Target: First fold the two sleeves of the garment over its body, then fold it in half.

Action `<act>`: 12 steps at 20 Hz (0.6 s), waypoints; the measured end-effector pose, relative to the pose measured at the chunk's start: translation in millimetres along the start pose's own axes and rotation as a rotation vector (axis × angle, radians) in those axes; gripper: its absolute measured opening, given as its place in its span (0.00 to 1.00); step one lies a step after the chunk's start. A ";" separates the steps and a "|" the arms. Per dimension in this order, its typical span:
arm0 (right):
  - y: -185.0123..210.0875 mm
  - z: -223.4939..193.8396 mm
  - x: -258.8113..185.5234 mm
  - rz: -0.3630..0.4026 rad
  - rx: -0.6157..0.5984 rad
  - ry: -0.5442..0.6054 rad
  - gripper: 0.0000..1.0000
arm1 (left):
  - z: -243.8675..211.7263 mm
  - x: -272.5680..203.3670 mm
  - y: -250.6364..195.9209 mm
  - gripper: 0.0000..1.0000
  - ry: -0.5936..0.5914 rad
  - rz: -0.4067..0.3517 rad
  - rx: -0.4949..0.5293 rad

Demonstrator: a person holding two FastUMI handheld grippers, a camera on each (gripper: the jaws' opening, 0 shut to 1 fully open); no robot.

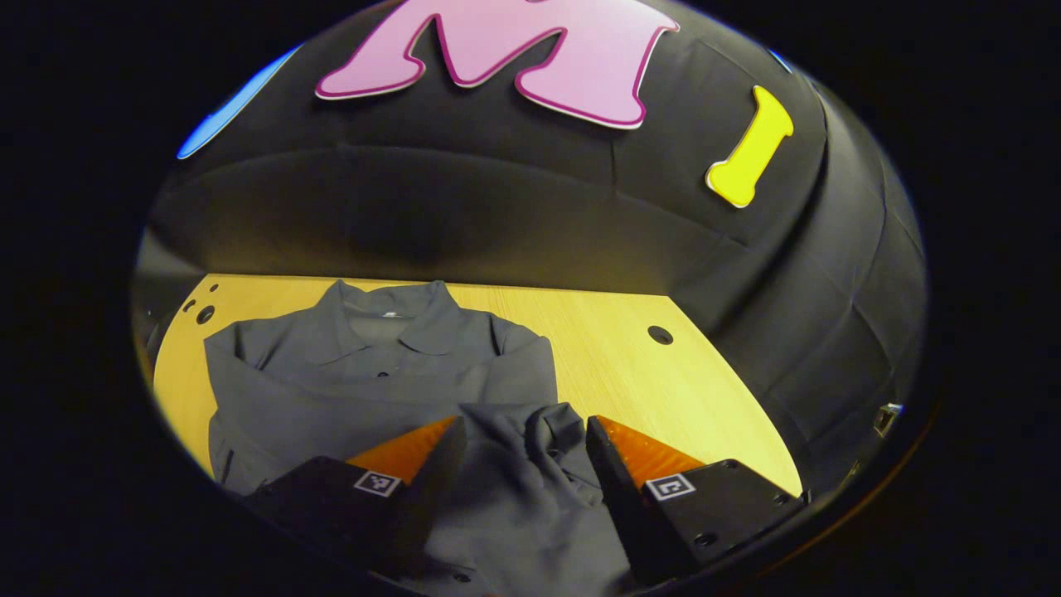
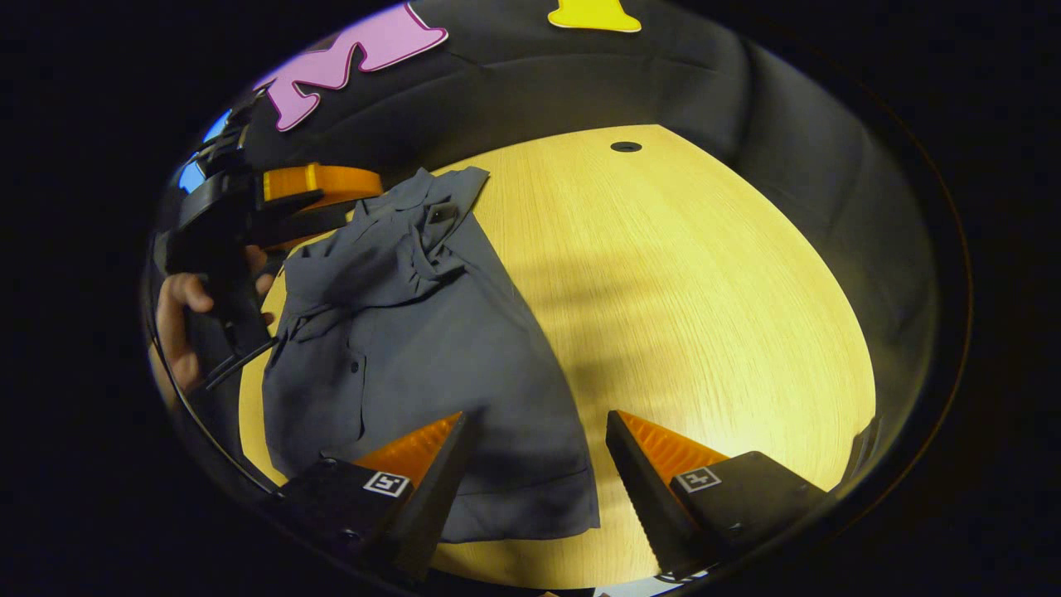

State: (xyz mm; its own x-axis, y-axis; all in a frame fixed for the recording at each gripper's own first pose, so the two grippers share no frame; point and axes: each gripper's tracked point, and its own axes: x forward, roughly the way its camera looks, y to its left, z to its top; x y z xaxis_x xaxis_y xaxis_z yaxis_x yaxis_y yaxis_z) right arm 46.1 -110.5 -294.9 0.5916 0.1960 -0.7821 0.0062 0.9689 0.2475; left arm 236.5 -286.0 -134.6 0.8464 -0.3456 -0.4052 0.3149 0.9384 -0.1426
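Against the booth's black wall, the garment (image 1: 365, 373) is laid on the desk (image 1: 663, 390), its sleeve (image 1: 530, 448) bunched between the released left gripper (image 1: 524, 433) for folding; right gripper (image 2: 539, 439) released over the hem.

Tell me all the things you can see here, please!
shirt: one, grey, lying on the table, a sleeve folded over its body.
table: one, light wood, under the shirt, with small round holes.
wall: black cloth, behind and around the table.
left gripper: one, open, fingers on either side of a bunched bit of shirt; in the right gripper view it is at the shirt's far end.
right gripper: one, open, above the shirt's near edge.
hand: one, holding the left gripper, at the left of the right gripper view.
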 end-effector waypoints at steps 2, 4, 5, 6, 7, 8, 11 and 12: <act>0.8 -3.5 0.0 0.004 -0.010 0.007 0.99 | -12.5 -33.1 19.1 0.96 -0.003 0.007 0.016; 4.5 -0.6 -0.9 0.026 -0.030 -0.020 0.99 | -33.2 -67.7 48.9 0.96 0.007 0.042 0.056; 4.7 0.7 -0.7 0.027 -0.042 -0.038 0.99 | -45.5 -85.1 65.1 0.96 0.017 0.063 0.073; 4.3 -3.7 -1.0 0.030 -0.047 -0.034 0.99 | -60.9 -101.7 82.9 0.96 0.034 0.087 0.079; 4.7 -8.7 0.6 0.032 -0.043 -0.020 0.99 | -75.7 -117.9 99.4 0.96 0.051 0.113 0.069; 5.5 -14.2 6.3 0.021 -0.042 -0.005 0.99 | -91.5 -132.5 113.8 0.96 0.069 0.133 0.056; 7.0 -29.3 11.6 0.004 -0.037 0.032 0.99 | -138.3 -173.0 160.5 0.96 0.125 0.226 0.025; 9.0 -35.9 10.8 0.001 -0.041 0.044 0.99 | -152.6 -186.1 173.2 0.97 0.139 0.251 0.001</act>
State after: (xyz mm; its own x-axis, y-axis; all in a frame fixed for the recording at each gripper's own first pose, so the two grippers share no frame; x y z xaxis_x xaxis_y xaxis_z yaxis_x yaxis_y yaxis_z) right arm 23.6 -94.2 -321.6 0.5556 0.2028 -0.8064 -0.0278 0.9738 0.2258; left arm 68.0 -58.1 -221.7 0.8309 -0.0980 -0.5477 0.1035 0.9944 -0.0209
